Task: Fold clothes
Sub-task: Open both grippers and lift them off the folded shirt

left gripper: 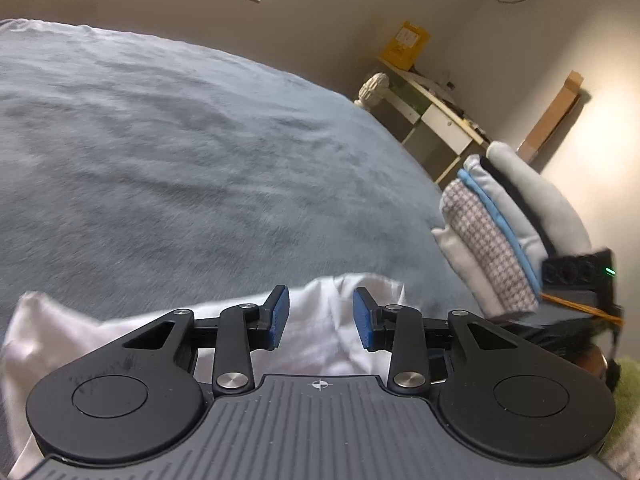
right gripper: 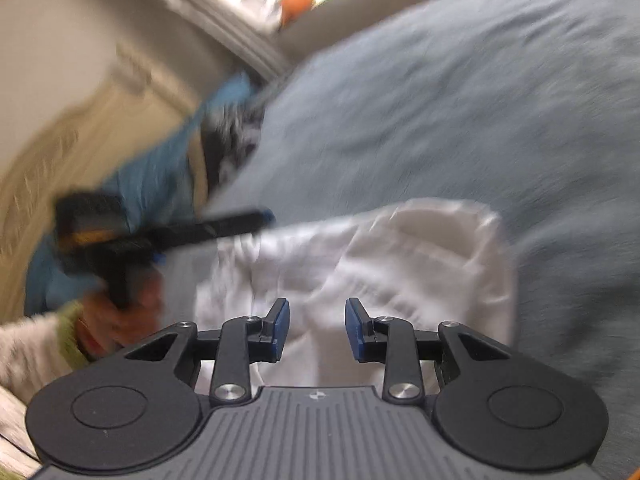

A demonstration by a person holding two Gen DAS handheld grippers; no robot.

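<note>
A white garment (left gripper: 320, 320) lies crumpled on the grey-blue bed cover (left gripper: 180, 140), just beneath my left gripper (left gripper: 320, 318), whose blue pads stand apart with nothing between them. In the right wrist view the same white garment (right gripper: 400, 256) spreads loosely on the bed cover (right gripper: 460, 100); my right gripper (right gripper: 317, 330) hovers over its near edge, open and holding nothing. The left gripper (right gripper: 256, 218) shows blurred at the left, held by a hand (right gripper: 120, 316), its tips near the garment's left edge. The right gripper's body (left gripper: 576, 276) appears at the right edge of the left wrist view.
A stack of folded clothes (left gripper: 504, 232) sits at the bed's right side. Beyond it stand a desk with drawers (left gripper: 432, 120) and a yellow box (left gripper: 404, 44). In the blurred right wrist view, blue and patterned clothes (right gripper: 208, 128) lie by the bed's far left edge.
</note>
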